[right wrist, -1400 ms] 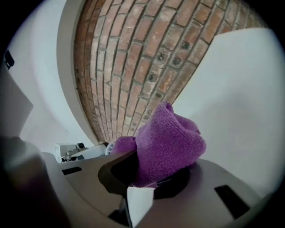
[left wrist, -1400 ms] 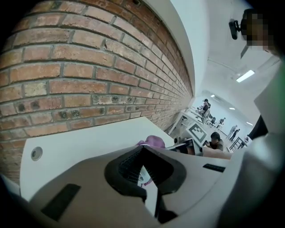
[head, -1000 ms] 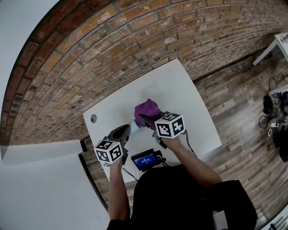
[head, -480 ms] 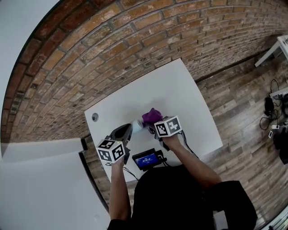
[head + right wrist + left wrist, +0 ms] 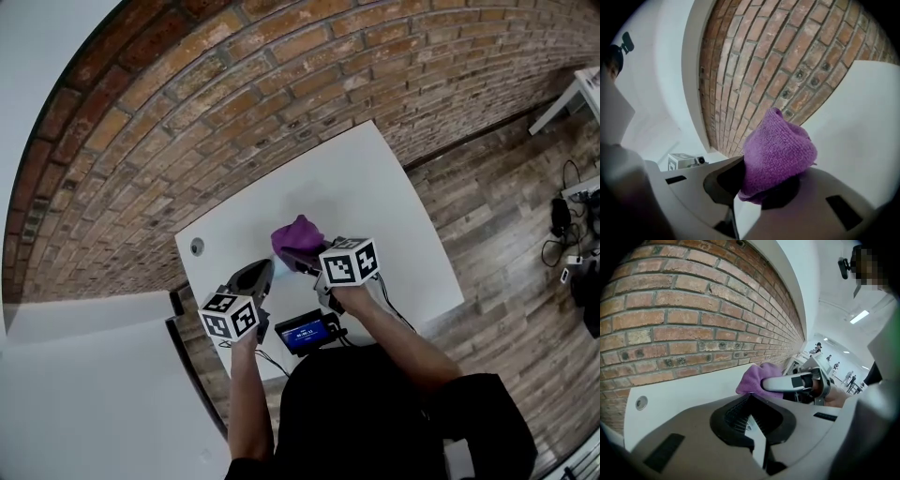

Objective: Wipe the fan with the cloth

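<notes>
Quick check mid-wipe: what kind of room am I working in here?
Probably an indoor lab or studio workspace: a white table beside a bare brick wall, and a wood-plank floor with loose cables.

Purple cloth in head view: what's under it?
A pale blue bit, probably the fan, pokes out at its lower left by the left gripper; the cloth covers the rest. The right gripper pinches the cloth's near edge. White table below.

The cloth is purple, the table white, the wall red-brown brick; the fan looks pale, perhaps bluish.
</notes>
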